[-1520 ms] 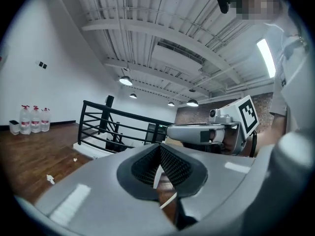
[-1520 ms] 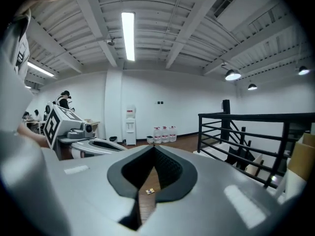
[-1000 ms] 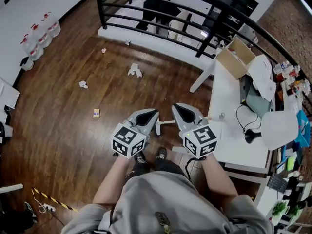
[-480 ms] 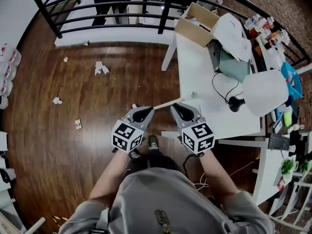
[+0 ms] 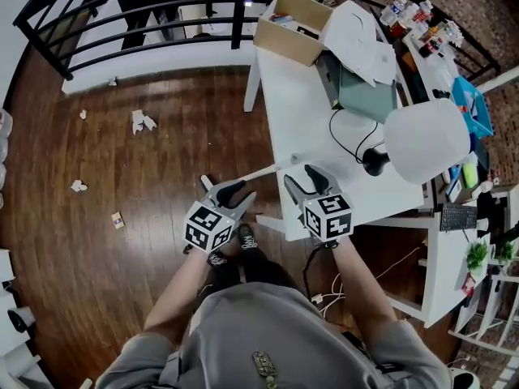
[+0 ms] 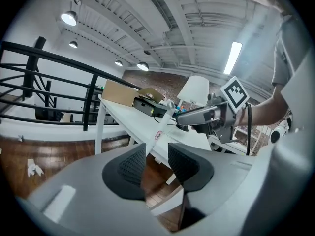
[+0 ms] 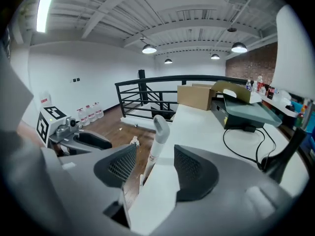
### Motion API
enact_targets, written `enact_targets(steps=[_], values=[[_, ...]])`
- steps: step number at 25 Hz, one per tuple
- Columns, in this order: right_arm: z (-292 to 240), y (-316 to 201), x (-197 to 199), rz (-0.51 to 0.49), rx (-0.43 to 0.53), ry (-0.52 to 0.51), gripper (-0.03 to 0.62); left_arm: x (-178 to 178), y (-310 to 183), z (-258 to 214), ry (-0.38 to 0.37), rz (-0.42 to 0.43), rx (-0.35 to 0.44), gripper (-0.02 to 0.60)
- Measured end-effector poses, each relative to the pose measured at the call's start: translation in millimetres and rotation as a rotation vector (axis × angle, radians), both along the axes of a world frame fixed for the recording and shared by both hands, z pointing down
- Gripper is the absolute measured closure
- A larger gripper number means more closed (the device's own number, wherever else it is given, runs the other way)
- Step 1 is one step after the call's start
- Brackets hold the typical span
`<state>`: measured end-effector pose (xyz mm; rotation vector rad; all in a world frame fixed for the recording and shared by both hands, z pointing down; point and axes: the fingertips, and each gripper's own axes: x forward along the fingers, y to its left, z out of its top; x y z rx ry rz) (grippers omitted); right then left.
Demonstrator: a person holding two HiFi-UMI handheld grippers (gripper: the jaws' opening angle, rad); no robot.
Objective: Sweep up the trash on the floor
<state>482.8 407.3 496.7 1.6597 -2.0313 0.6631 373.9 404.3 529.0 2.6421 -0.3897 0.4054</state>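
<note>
- Now we hold both tongs low at the near edge of the white table (image 5: pixel 296 120), side by side and apart.
- Our left tongs (image 6: pixel 156 156) stand about half open, their jaws having just been opening, and they grip nothing. In the left gripper view the white handle (image 6: pixel 165 113) lines up with the gap but lies beyond the pads, touching neither.
- Our right tongs (image 7: pixel 155 156) stand wide apart, their jaws also just opened further, and they grip nothing. The right gripper view shows the same handle's rounded grey tip rising past the gap. A flat white bar (image 7: pixel 147 200) sits low between the pads, and we cannot tell whether it touches them.
- In the head view the handle leans tilted against the table's edge, between the 2 tongs.
- The trash lies on the wooden floor (image 5: pixel 170 185), well apart from both tongs. A cluster of crumpled paper scraps (image 5: pixel 141 121) lies near the black railing (image 5: pixel 238 14). 1 more scrap (image 5: pixel 78 186) lies farther left, and a small tan card-like piece (image 5: pixel 117 220) lies closer to us.
- On the table we see a cardboard box (image 5: pixel 290 16) at the far end and a white-shaded lamp (image 5: pixel 426 143) with a black cable.
</note>
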Motion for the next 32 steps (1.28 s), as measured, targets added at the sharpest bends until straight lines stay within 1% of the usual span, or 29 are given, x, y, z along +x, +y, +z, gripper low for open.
enact_targets(steps=[4,7,11,16,19,22,26,32], values=[[16,-23,4,-0.048,-0.028,-0.04,0.321,1,0,22,-0.044,-0.013,-0.032,0.463],[28,-37,-2,-0.111,-0.054,-0.062,0.321,-2,-2,35,-0.072,-0.037,-0.051,0.463],[40,-51,-17,-0.195,-0.083,-0.062,0.332,-11,-8,51,-0.106,-0.082,-0.074,0.463],[55,-54,-33,-0.275,-0.141,-0.044,0.375,-23,-8,66,-0.129,-0.118,-0.104,0.463],[55,-53,-37,-0.295,-0.158,-0.026,0.427,-29,-4,72,-0.132,-0.134,-0.124,0.463],[54,-46,-48,-0.339,-0.182,-0.025,0.496,-37,-2,75,-0.129,-0.161,-0.143,0.463],[52,-37,-64,-0.386,-0.191,-0.019,0.5,-46,-1,78,-0.127,-0.19,-0.153,0.463],[42,-25,-90,-0.46,-0.173,0.008,0.507,-57,6,79,-0.126,-0.218,-0.158,0.465]])
